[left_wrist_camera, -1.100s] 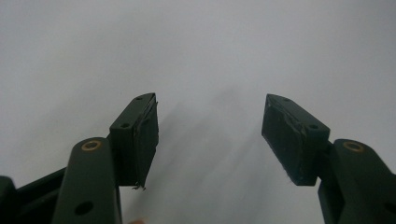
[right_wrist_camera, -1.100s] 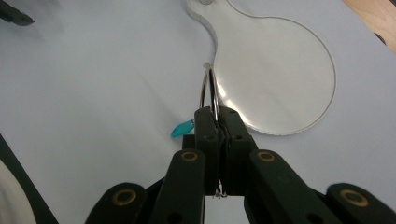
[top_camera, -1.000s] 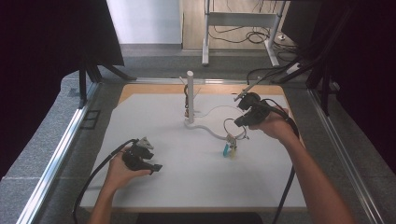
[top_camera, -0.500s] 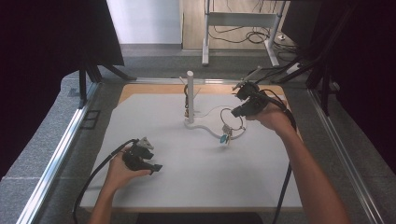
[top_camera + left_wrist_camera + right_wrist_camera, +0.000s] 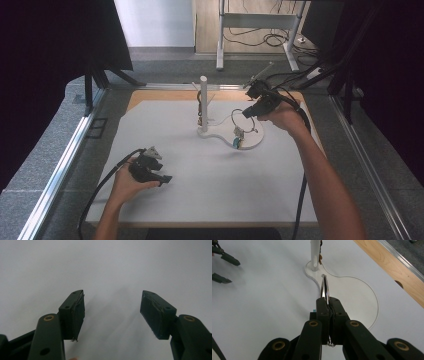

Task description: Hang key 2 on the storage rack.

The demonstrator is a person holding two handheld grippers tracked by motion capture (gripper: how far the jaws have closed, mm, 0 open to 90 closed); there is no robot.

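Nearest me, my left gripper rests low over the white mat, held in my left hand. In the left gripper view its jaws stand wide apart with bare mat between them, and its pads touch nothing.

Farther out and to the right, my right hand holds the right gripper raised above the table. In the right gripper view its jaws are pressed together on a thin metal ring, which stands edge-on and rises straight up from the tips. From the high view a small bunch of charms, one of them teal, hangs from the ring just below the gripper.

Beneath and just beyond the tips lies the round lobe of the white stand base. Farther ahead and a little left, the white post rises upright from the base's smaller lobe, with something small and brown hanging against its side. Beyond the mat's far edge runs a strip of wooden tabletop.
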